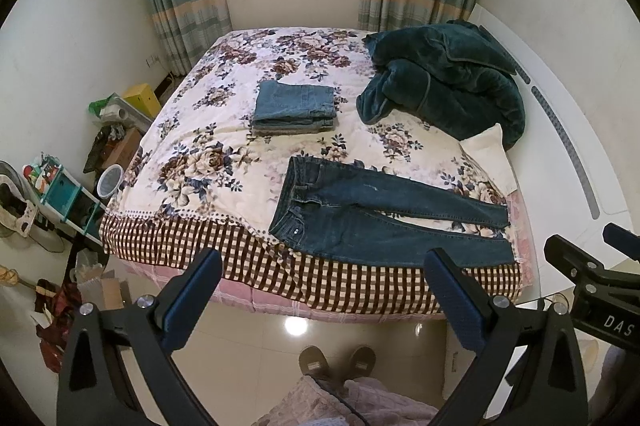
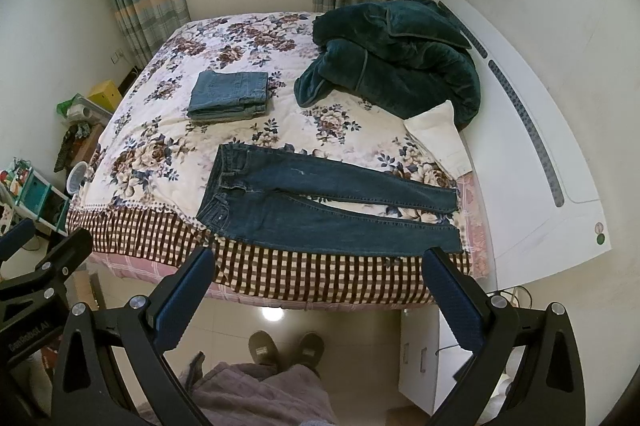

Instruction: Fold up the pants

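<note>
Dark blue pants (image 2: 320, 205) lie flat, unfolded, legs slightly apart.

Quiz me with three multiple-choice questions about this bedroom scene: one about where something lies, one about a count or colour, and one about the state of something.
1. Where do the unfolded dark jeans lie?
A. near the bed's front edge
B. on the floor
C. on the windowsill

2. What colour is the bunched blanket?
A. red
B. dark green
C. yellow

3. How are the left gripper and right gripper?
A. both open, holding nothing
B. both clamped on the jeans
C. one holds a pillow

Answers: 1 A, they are spread flat along the checked border of the bed. 2 B, it is deep green. 3 A, the fingers of each stand wide apart over the floor.
</note>
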`<state>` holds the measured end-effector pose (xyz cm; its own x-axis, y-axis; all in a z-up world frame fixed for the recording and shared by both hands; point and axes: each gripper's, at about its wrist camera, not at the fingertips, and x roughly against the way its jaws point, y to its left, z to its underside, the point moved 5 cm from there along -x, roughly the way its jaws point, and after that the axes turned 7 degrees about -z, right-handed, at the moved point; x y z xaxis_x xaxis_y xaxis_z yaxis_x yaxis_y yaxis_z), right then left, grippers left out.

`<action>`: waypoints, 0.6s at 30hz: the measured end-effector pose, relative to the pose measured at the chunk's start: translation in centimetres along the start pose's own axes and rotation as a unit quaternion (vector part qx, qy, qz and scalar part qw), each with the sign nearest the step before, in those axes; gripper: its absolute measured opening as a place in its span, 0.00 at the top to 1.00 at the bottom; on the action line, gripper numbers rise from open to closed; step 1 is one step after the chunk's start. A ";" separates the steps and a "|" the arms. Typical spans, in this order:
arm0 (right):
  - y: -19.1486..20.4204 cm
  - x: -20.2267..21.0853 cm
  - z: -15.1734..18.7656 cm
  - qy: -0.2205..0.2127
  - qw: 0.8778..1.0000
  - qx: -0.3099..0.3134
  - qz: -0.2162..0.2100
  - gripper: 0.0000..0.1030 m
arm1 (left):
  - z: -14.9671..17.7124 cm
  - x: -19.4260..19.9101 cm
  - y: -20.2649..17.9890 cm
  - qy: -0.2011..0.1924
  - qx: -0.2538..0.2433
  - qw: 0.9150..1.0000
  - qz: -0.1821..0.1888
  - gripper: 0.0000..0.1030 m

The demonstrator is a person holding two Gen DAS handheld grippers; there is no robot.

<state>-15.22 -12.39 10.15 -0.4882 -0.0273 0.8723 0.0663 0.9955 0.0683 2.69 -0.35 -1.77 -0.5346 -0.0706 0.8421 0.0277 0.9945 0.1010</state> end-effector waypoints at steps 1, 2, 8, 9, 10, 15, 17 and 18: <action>0.0 0.0 0.0 0.001 1.000 0.000 0.000 0.00 | -0.2 -0.1 -0.1 0.001 0.000 1.000 0.002 0.00; -0.1 0.0 0.0 0.002 1.000 0.000 0.002 0.00 | 0.4 -0.3 0.4 0.001 0.001 1.000 0.004 0.00; -0.5 -1.1 -0.1 0.014 1.000 -0.020 0.007 0.00 | 0.4 -1.9 1.4 -0.008 0.000 1.000 -0.001 0.00; -0.6 -1.4 -0.1 0.015 1.000 -0.026 0.009 0.00 | 0.2 -2.4 1.5 -0.014 0.001 1.000 -0.006 0.00; -0.9 -2.0 -0.3 0.015 0.999 -0.033 0.011 0.00 | 0.1 -2.9 1.8 -0.018 0.002 1.000 -0.011 0.00; -3.2 -5.9 -1.6 0.005 0.996 -0.078 0.048 0.00 | -1.4 -7.8 2.6 -0.034 0.011 0.999 -0.022 0.00; -4.7 -8.1 -2.5 0.001 0.993 -0.099 0.066 0.00 | -2.3 -10.0 2.3 -0.040 0.008 0.999 -0.035 0.00; -5.3 -9.3 -3.1 0.000 0.992 -0.108 0.070 0.00 | -2.9 -11.4 1.9 -0.039 0.006 0.998 -0.041 0.00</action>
<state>-8.39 -17.71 3.19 -0.4611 0.1097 0.8805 0.3176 0.9470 0.0483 11.29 2.11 -9.67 -0.5994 -0.1468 0.7868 -0.0286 0.9863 0.1623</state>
